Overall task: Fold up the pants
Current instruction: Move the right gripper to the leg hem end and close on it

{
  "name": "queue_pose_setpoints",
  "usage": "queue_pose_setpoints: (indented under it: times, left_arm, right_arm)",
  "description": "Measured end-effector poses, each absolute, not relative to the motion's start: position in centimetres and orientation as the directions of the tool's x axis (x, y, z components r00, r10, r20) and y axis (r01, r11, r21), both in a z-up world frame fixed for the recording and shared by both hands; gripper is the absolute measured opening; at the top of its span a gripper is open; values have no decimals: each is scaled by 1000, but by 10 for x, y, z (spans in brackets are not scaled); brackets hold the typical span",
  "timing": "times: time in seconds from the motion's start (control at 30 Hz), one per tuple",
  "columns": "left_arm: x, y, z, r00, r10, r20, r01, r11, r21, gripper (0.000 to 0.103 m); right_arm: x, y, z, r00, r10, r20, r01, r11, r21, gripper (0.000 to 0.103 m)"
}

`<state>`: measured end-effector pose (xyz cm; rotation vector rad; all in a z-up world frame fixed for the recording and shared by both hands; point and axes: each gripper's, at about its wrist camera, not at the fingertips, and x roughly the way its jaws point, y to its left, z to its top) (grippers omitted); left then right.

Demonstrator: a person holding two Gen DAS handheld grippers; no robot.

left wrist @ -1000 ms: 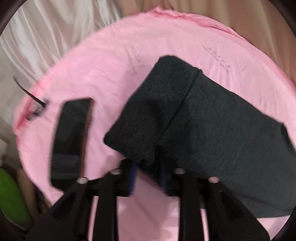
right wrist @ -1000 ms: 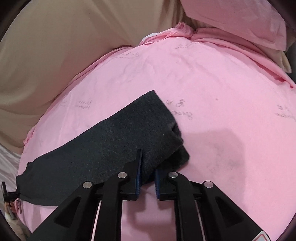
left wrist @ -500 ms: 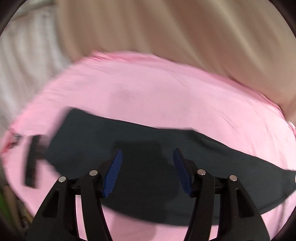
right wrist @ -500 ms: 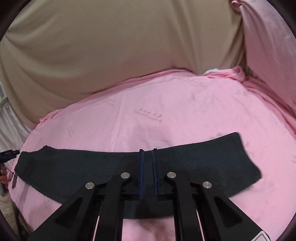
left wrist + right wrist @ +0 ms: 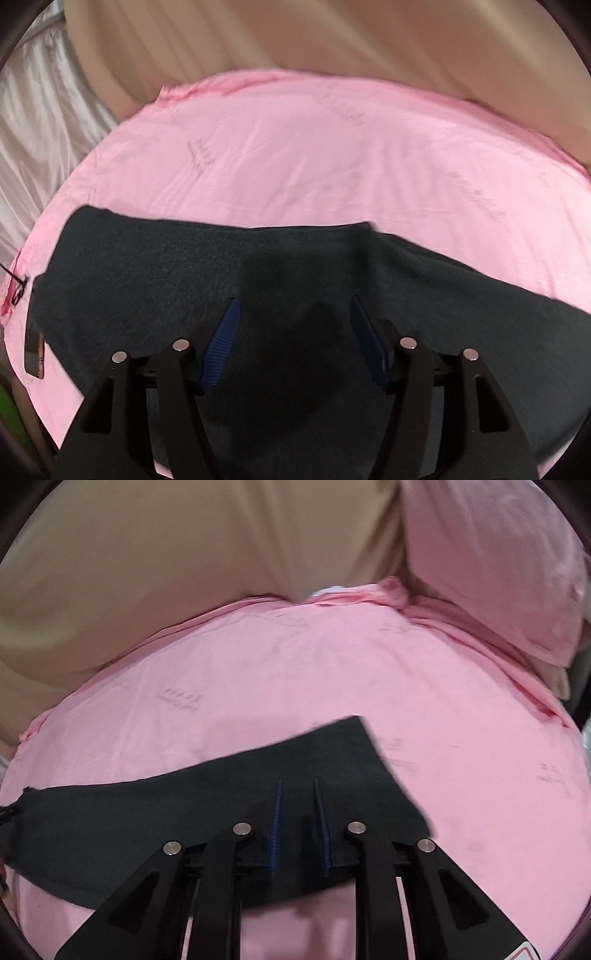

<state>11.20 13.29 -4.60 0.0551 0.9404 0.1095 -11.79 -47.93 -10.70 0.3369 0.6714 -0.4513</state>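
- Left tongs [image 5: 293, 334] stand with jaws wide apart above the dark pants [image 5: 155, 273]; nothing is pinched between the blue pads [image 5: 221, 343], and the jaws have just been opening.
- Right tongs [image 5: 300, 819] show a narrow gap between the two thin blue pads [image 5: 275, 823]; the jaws have just been opening, and the cloth lies under them rather than clamped, so far as the view shows.
- Pants lie flat on the pink sheet [image 5: 332, 155], stretched out as a long dark band across the near part of the bed.
- In the left view the band runs from the left edge of the sheet under the tongs and off toward the lower right; a fold line crosses it near the top middle.
- In the right view the pants [image 5: 147, 812] end in a square corner just up and right of the tongs, and taper toward the left edge.
- Small dark object [image 5: 34, 354] lies on the sheet beside the pants' left end; what it is I cannot tell.
- Beige cloth [image 5: 166, 565] rises behind the sheet, and a pink pillow [image 5: 491, 561] sits at the upper right in the right view.
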Motion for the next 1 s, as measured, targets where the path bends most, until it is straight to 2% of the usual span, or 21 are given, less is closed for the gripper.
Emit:
queue_pose_setpoints:
  times: [0.07, 0.2, 0.27, 0.4, 0.43, 0.47, 0.5, 0.57, 0.67, 0.8, 0.9, 1.0]
  left_arm:
    - [96, 119, -38, 617, 101, -781, -35, 994, 102, 67]
    - [67, 81, -33, 659, 66, -749, 30, 993, 114, 71]
    - [55, 63, -33, 668, 42, -743, 64, 991, 113, 78]
    - [41, 34, -43, 665, 45, -745, 99, 984, 148, 80]
    - [40, 31, -46, 657, 41, -753, 105, 984, 145, 80]
    - [38, 27, -48, 650, 39, -759, 109, 984, 144, 80]
    - [37, 25, -51, 646, 45, -762, 107, 983, 149, 80]
    - [33, 21, -54, 650, 85, -755, 94, 977, 192, 80]
    - [29, 16, -58, 655, 114, -747, 88, 970, 226, 80]
    - [31, 13, -61, 640, 109, -761, 91, 972, 216, 80]
    - [26, 11, -61, 652, 104, -751, 90, 973, 214, 86]
    - [22, 7, -63, 651, 98, -753, 95, 973, 208, 86]
  right_arm:
    - [-133, -496, -114, 682, -280, -676, 526, 830, 186, 32]
    - [-120, -506, -120, 678, -277, -680, 507, 847, 161, 49]
    - [-108, -508, -116, 699, -252, -669, 475, 863, 171, 50]
    - [-65, -512, -114, 705, -223, -673, 421, 895, 145, 55]
    - [-54, -516, -120, 695, -183, -696, 401, 902, 163, 51]
    - [-47, -519, -124, 694, -137, -707, 372, 909, 189, 37]
    - [-43, -519, -125, 682, -146, -717, 370, 914, 166, 6]
    - [-45, -519, -121, 685, -183, -705, 373, 919, 124, 5]
    - [-48, -535, -134, 688, -141, -712, 395, 896, 204, 5]
    - [-75, -528, -116, 712, -178, -679, 417, 886, 205, 21]
    - [-118, -524, -119, 730, -171, -662, 442, 857, 266, 37]
    - [-138, -521, -133, 733, -111, -671, 439, 831, 342, 38]
